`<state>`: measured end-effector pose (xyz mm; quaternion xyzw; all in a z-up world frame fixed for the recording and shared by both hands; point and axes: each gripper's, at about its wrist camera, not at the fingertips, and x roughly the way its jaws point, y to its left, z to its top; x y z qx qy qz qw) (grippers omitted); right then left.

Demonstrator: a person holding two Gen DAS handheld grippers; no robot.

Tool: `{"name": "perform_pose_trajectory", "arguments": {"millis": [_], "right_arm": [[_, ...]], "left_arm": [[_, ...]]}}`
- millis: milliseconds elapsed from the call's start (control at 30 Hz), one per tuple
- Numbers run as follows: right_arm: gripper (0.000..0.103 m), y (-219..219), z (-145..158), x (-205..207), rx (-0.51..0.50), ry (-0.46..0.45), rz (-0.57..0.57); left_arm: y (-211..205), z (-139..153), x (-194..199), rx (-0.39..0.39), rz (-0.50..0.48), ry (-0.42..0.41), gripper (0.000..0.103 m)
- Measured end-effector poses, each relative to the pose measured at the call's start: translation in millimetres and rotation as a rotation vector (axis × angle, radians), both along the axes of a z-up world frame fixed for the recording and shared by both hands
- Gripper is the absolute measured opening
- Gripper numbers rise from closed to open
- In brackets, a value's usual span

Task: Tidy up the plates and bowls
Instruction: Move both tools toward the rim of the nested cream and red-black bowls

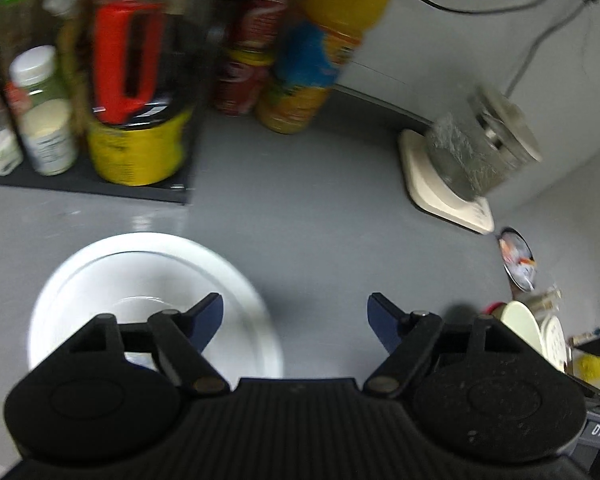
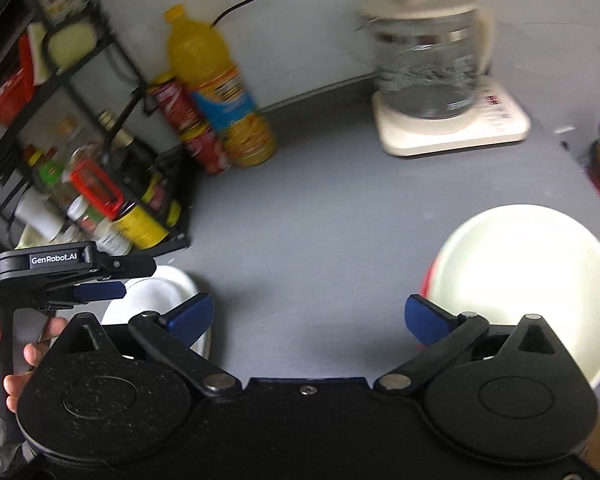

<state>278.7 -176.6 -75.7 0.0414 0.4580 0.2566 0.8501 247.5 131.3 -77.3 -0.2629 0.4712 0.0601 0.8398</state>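
Left wrist view: left gripper [image 1: 295, 316] wide open, nothing held; round white ceramic plate [image 1: 256, 312] on grey counter [image 1: 320, 216], lower left. Right gripper [image 2: 309, 316] wide open, empty; cream round bowl [image 2: 524, 280] beside right finger. Rim to be straddled squarely before closing.

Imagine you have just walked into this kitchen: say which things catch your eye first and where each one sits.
The tall orange juice bottle stands out against the grey wall, beside the cluttered condiment rack. A glass kettle sits on its cream base at the back of the counter. Nearer, a white bowl on a plate lies under the open left gripper, and a larger cream bowl lies by the open right gripper.
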Motion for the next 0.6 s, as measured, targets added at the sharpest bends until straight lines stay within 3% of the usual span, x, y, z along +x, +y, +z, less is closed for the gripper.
{"name": "perform_pose_trajectory", "arguments": {"millis": [600], "right_arm": [[0.103, -105.6, 2.5, 13.1, -0.018, -0.015, -0.329]], "left_arm": [[-121.7, -8.2, 64.4, -0.048, -0.293, 0.006, 0.078]]}}
